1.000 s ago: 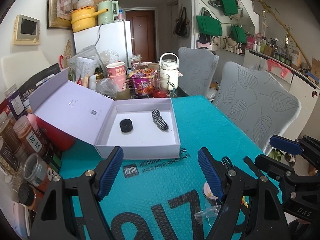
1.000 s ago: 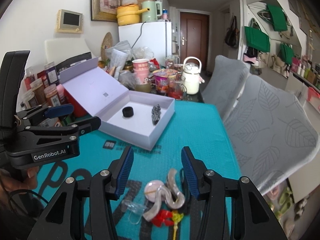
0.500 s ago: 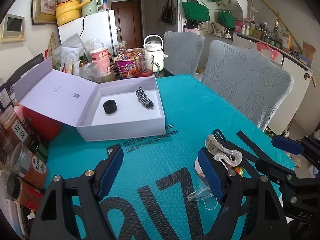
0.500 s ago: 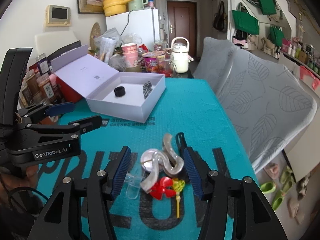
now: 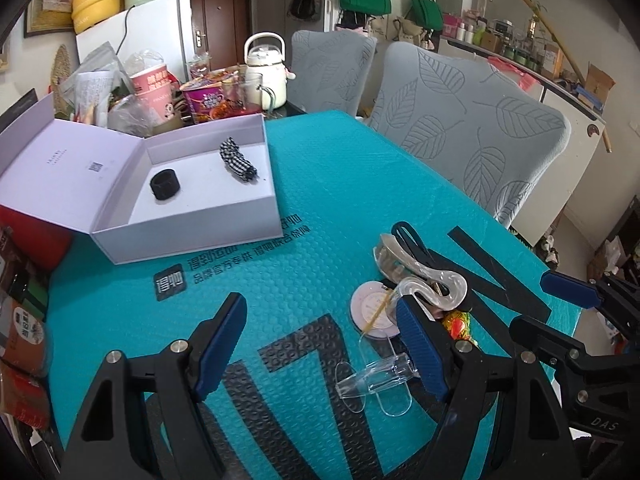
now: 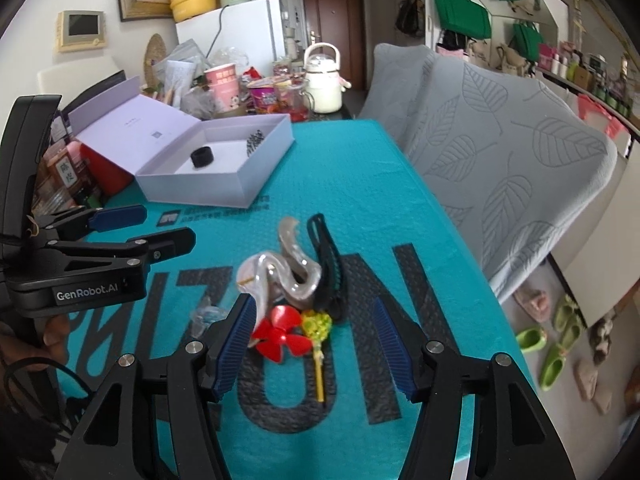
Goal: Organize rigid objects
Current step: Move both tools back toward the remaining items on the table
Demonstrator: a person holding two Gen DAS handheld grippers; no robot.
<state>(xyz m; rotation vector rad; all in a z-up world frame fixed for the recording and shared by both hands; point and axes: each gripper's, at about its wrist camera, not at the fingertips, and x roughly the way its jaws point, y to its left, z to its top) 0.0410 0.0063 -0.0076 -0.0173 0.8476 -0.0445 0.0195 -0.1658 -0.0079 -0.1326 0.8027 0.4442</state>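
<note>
- The right tongs (image 6: 314, 344) stand wide, their jaws having just been opening, and hold nothing; the red flower clip (image 6: 280, 338) and yellow clip (image 6: 317, 326) lie between the pads untouched.
- The left tongs (image 5: 320, 344) also stand wide and empty over bare teal mat, the clear plastic clip (image 5: 374, 380) just beside their right pad.
- The pile sits near the desk's near right corner: a marbled S-shaped clip (image 6: 288, 276) lies over a black claw clip (image 6: 330, 264) and a round pink piece (image 5: 374, 314).
- A good grasp likely takes one loose piece, the red flower clip, squarely, without dragging its neighbours.
- The open white box (image 5: 188, 236) waits toward the far left corner, already holding a black ring (image 5: 165, 185) and checked scrunchie (image 5: 237, 159).
</note>
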